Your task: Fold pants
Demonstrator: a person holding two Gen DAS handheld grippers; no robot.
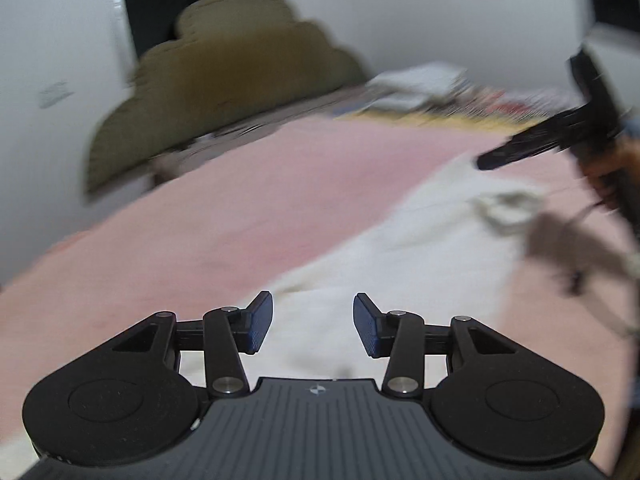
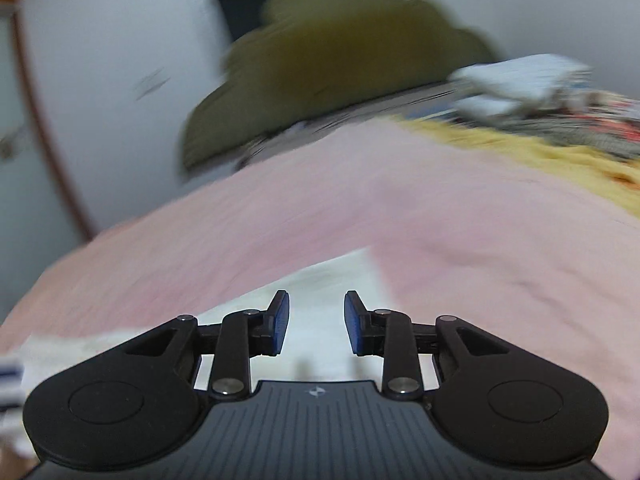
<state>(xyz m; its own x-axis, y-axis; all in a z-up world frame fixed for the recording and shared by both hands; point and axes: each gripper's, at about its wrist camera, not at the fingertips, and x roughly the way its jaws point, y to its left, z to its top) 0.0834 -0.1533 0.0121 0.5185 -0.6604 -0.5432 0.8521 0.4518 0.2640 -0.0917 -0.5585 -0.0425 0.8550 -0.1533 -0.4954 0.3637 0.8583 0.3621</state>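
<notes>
White pants (image 1: 420,236) lie flat on a pink bedsheet (image 1: 240,208), with a drawstring (image 1: 504,208) near their far end. My left gripper (image 1: 313,322) is open and empty just above the near part of the pants. In the left wrist view the right gripper (image 1: 532,148) shows at the far right, above the pants. In the right wrist view the pants (image 2: 320,292) run under my right gripper (image 2: 317,322), which is open and empty. Both views are motion-blurred.
An olive cloud-shaped headboard (image 1: 240,72) stands against the white wall at the far end. Folded white clothes (image 2: 516,80) and a yellow and patterned blanket (image 2: 560,148) lie at the far right of the bed.
</notes>
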